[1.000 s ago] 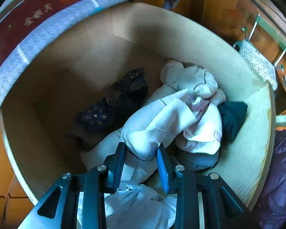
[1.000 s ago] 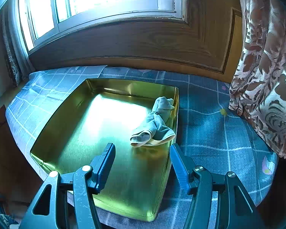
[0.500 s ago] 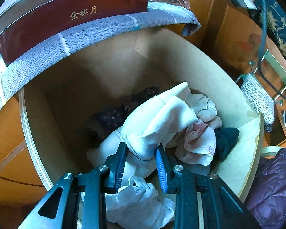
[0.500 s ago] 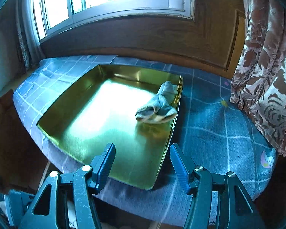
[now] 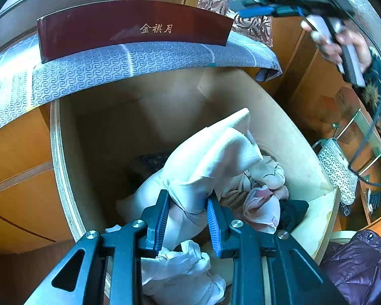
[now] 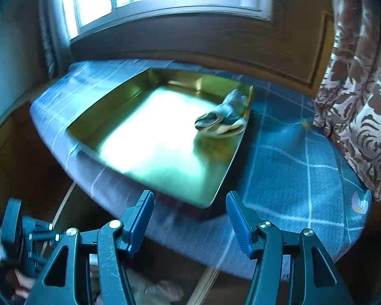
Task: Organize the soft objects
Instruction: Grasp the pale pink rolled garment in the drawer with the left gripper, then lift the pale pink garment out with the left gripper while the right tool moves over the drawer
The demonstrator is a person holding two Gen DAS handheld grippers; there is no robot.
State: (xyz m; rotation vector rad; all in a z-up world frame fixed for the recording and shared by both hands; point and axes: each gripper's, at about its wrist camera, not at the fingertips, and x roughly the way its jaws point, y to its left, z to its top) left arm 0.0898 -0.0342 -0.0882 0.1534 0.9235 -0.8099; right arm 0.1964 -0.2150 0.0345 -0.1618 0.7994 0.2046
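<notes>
Your left hand-held gripper [image 5: 188, 222] is clamped on a pale cream cloth [image 5: 210, 160]; both blue pads pinch a bunched fold of it. The cloth is soft, matte and creased, and rises in a loose peak above the jaws, with one flat corner sticking up toward the far wall of the wooden drawer [image 5: 274, 127].

Below and around it in the drawer lies a heap of other soft things: a pinkish-white garment [image 5: 263, 204] just right of the jaws, a dark teal piece [image 5: 293, 212] against the right wall, a dark speckled item [image 5: 149, 164] further back in shadow, and crumpled white fabric [image 5: 180, 267] near the front edge under the gripper body.

Above the drawer, a dark red box with gold characters [image 5: 132, 29] sits on the counter [image 5: 127, 63], which is covered with a grey-blue patterned cloth.

Your right hand-held gripper [image 6: 190, 218] stands released, jaws well apart, nothing between them. It also shows at the top right of the left wrist view, in your hand [image 5: 343, 45].

From the right wrist, the counter carries a shallow gold tray [image 6: 223, 178] with strong window glare on its floor. One grey-green sock-like bundle [image 6: 223, 117] lies in the tray against its right rim, twisted and folded over itself. A brown patterned curtain [image 6: 360, 96] hangs at the right.
</notes>
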